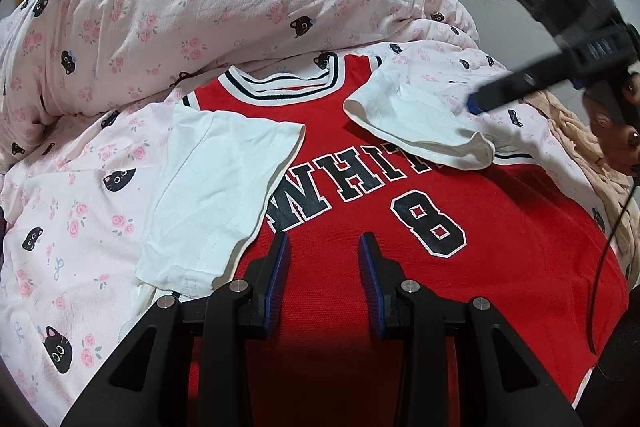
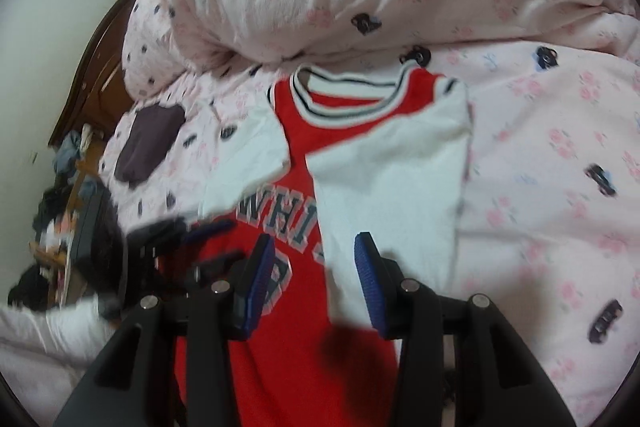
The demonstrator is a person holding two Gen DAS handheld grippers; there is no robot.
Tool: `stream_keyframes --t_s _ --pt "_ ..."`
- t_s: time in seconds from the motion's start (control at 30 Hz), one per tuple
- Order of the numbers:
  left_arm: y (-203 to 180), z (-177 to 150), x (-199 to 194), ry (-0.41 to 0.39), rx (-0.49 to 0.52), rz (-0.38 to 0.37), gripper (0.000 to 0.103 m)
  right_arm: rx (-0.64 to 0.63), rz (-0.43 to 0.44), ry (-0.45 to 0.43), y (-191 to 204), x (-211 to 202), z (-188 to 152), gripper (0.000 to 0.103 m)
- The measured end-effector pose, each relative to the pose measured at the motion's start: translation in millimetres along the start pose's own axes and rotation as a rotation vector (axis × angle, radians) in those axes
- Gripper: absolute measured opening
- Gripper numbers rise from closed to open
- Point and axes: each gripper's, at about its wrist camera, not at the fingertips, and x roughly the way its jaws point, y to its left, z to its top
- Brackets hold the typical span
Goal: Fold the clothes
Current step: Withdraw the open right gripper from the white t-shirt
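A heaped quilt (image 1: 160,11) walls off the bed's far side; the flat red jersey (image 1: 460,267) leaves open room above it.

jersey (image 1: 460,267): red knit cloth, matt, fine mesh texture, ribbed collar | sleeves (image 1: 216,187): white cotton-like cloth, soft, stitched hems | quilt (image 1: 140,11): pink printed cloth, crinkled, matt | left gripper (image 1: 324,279): matt black plastic, ridged blue pads, shiny metal bolts | headboard (image 2: 86,99): dark glossy wood
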Motion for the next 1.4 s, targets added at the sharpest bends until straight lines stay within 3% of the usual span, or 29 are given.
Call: stream_keyframes --t_s 0.2,0.5,0.63,0.8,0.93,1.07,1.13,1.23,1.4 --pt "-0.4 -0.8 1.8 0.005 0.005 0.007 0.032 -0.089 -0.07 0.043 4.3 5.2 -13.9 0.02" --pt "-1.9 -0.1 0.2 0.004 0.01 0.015 0.032 -0.075 -0.058 0.173 -1.5 34.4 -23.7 0.016" --pt "-3.5 10.0 -8.4 -0.034 -0.007 0.009 0.032 -0.047 -0.058 0.237 -7.8 46.7 -31.6 0.016" --pt "-13.8 48.9 -4.1 -0.091 -0.033 -0.054 0.032 -0.048 -0.06 0.245 -9.3 50.9 -31.6 0.016" --pt "-30.7 87.1 25.3 -0.093 -0.008 -0.065 0.032 -0.065 -0.063 0.231 -5.6 46.2 -30.6 0.016" --pt "-42.6 107.4 64.4 -0.016 0.03 -0.003 0.032 -0.07 -0.061 0.222 -5.6 40.1 -30.4 0.016" --pt "-41.6 107.8 84.4 0.041 0.035 0.063 0.032 -0.071 -0.061 0.223 -6.2 39.0 -30.4 0.016" --pt "-39.1 101.8 102.6 0.097 0.022 0.08 0.033 -0.066 -0.058 0.232 -9.0 41.4 -30.5 0.016" --pt "-44.6 101.6 89.1 0.04 0.049 0.101 0.034 -0.066 -0.055 0.244 -11.1 45.5 -28.6 0.016"
